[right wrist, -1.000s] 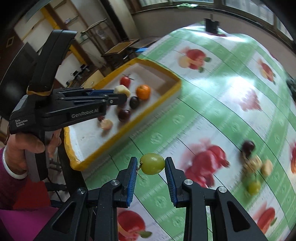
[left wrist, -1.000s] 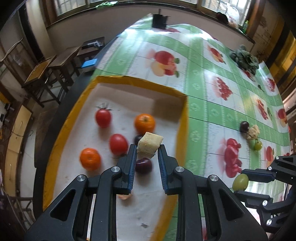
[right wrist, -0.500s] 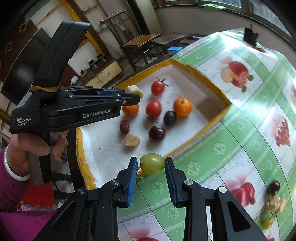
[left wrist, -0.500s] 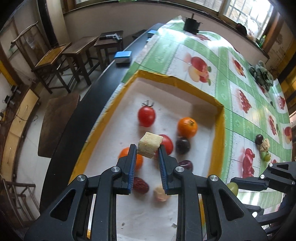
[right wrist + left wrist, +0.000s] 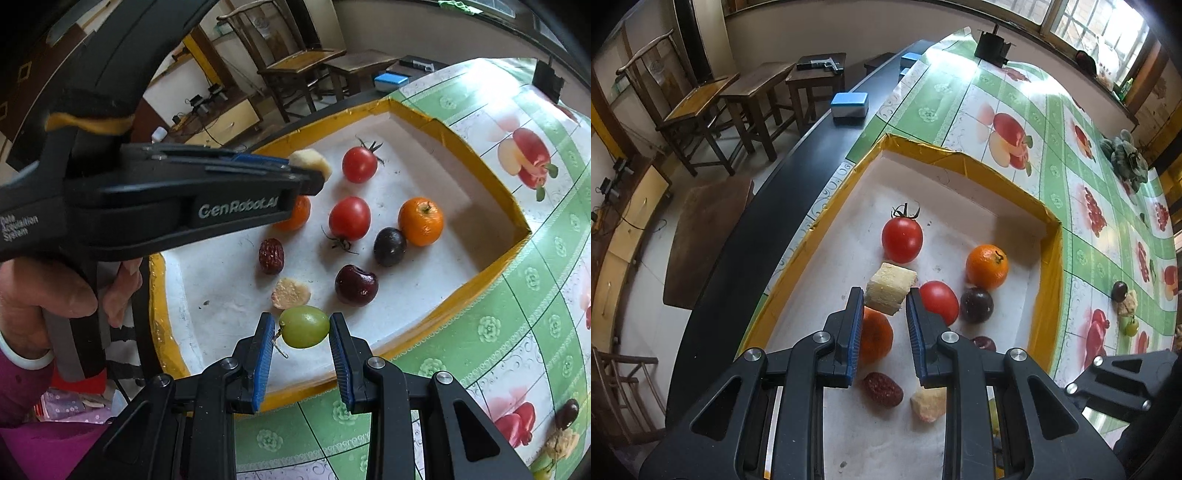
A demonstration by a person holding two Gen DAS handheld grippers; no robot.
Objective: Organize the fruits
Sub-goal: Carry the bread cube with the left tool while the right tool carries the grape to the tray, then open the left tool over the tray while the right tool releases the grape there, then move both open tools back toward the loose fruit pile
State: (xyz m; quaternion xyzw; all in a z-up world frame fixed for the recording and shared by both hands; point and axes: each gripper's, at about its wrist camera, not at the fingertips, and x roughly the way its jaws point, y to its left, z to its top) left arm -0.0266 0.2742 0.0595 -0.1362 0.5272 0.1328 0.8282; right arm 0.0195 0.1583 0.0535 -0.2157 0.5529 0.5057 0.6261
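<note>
Right gripper (image 5: 301, 328) clamped on a round green grape (image 5: 304, 326) over the near edge of a yellow-rimmed white tray (image 5: 515, 212), left gripper (image 5: 885, 309) pinching a pale cake-like cube (image 5: 891, 288) above the tray's middle, beyond them red tomatoes (image 5: 902, 239), an orange tangerine (image 5: 986, 266), dark plum (image 5: 976, 305)

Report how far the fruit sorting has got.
Done: the tray already holds two tomatoes, two oranges, a plum, a cherry, a date and a pale chunk. In hand: the left tongs grip a pale cube above the tray; the right tongs grip a green grape over its near edge. Left: a small cluster of fruit on the tablecloth outside the tray.
</note>
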